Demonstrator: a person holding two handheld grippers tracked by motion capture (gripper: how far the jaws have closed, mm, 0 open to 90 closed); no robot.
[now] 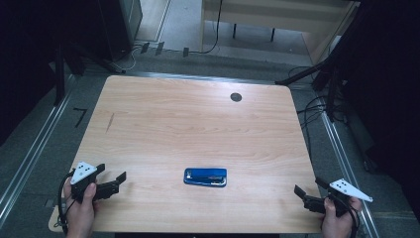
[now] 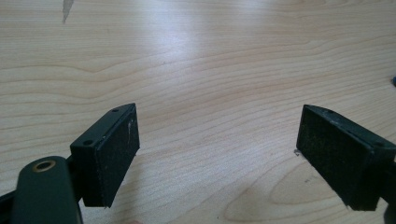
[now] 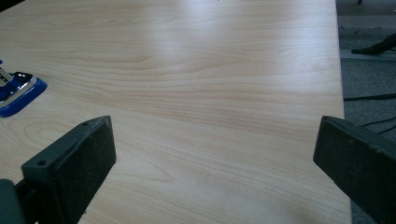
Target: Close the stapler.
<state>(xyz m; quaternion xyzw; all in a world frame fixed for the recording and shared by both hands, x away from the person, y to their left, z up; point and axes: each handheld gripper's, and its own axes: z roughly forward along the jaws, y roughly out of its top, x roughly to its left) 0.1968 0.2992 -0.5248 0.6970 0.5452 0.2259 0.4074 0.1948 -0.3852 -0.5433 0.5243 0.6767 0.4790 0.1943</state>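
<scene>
A blue stapler (image 1: 205,177) lies flat near the front middle of the wooden table (image 1: 198,119). My left gripper (image 1: 113,177) rests at the front left corner, held in a hand, its jaws open over bare wood (image 2: 215,140). At the front right edge my right gripper (image 1: 310,191) is held in the other hand, jaws wide open with nothing between them (image 3: 215,158). In the right gripper view the stapler's end (image 3: 18,91) shows at the far left, well away from the jaws.
A small dark round spot (image 1: 236,97) sits at the table's back right. A dark scuff (image 1: 110,122) marks the left side. Cables and stand legs (image 1: 317,106) lie on the floor right of the table, whose right edge (image 3: 340,70) runs close to my right gripper.
</scene>
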